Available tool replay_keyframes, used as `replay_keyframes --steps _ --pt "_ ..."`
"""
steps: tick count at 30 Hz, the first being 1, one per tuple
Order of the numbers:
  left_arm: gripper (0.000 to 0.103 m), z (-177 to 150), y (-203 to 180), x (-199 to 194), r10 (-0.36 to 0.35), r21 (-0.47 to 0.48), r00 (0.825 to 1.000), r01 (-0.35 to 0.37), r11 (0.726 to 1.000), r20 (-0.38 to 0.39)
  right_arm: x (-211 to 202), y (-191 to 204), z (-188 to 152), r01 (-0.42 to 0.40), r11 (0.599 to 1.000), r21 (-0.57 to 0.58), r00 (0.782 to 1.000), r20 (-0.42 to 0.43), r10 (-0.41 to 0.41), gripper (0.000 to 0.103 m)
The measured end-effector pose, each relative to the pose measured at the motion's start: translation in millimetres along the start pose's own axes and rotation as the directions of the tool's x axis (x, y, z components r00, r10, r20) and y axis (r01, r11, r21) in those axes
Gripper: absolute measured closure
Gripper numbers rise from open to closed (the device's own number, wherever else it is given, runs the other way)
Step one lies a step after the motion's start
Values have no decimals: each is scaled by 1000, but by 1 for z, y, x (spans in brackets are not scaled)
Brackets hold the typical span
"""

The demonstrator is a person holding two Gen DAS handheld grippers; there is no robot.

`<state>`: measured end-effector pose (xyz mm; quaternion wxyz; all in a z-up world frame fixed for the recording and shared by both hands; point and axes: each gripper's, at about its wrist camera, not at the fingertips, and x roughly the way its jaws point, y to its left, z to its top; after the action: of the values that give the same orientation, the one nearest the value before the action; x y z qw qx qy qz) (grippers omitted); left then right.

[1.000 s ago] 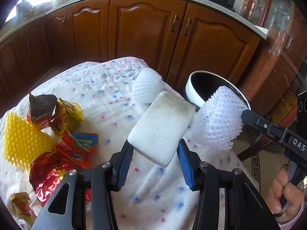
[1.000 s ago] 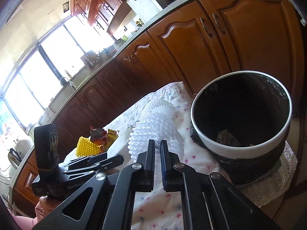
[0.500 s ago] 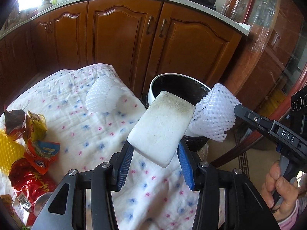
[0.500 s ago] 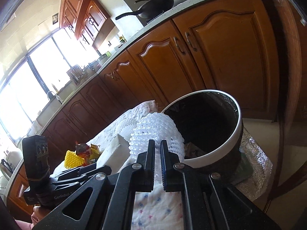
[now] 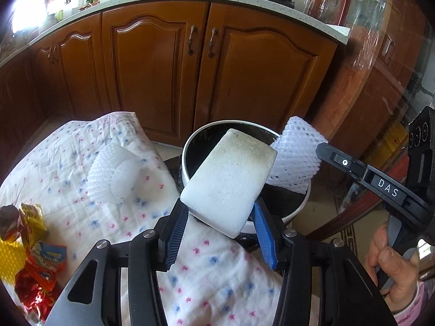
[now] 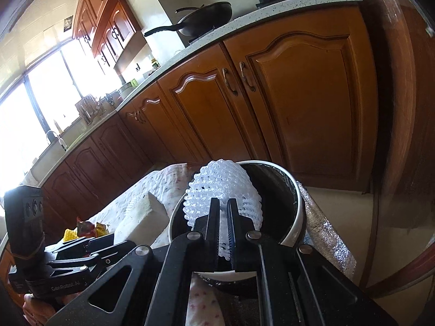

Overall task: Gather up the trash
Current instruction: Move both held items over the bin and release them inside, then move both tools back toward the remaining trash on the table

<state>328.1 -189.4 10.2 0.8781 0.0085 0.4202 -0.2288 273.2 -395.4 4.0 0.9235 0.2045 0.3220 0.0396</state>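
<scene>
Left wrist view: our left tool [image 5: 217, 233] clamps the foam block [image 5: 228, 179], our right tool [image 6: 223, 226] pinches the foam net [image 6: 223, 190], both above the bin [image 5: 187, 149]; released off-centre, either could bounce off its rim.

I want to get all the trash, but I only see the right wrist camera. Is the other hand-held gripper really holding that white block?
Observer: Yes. The left hand-held gripper pinches the white block between its two blue pads.
Operator: Are there more nets to grab?
Observer: Besides the held net, one loose net lies on the cloth, to the left of the bin.
Operator: And wrappers?
Observer: Red, yellow and blue snack wrappers are piled at the cloth's left edge, next to a yellow net.
</scene>
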Motion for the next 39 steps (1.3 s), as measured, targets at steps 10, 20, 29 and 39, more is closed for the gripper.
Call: replay_keyframes --steps 10,20,29,39 --pt "55 18 -9 55 31 15 997 -31 999 -66 36 -19 6 43 999 -9 996 -84 -44 97" --pt "45 23 -14 79 53 21 993 -52 998 -101 59 -27 9 43 999 2 989 -142 -43 73" --pt "39 4 -2 58 21 -43 998 -24 999 -67 37 -27 3 -1 999 52 997 -80 5 37" --pt "36 -49 21 13 49 -120 999 -49 991 -3 3 -4 -28 -58 994 94 998 -14 59 15"
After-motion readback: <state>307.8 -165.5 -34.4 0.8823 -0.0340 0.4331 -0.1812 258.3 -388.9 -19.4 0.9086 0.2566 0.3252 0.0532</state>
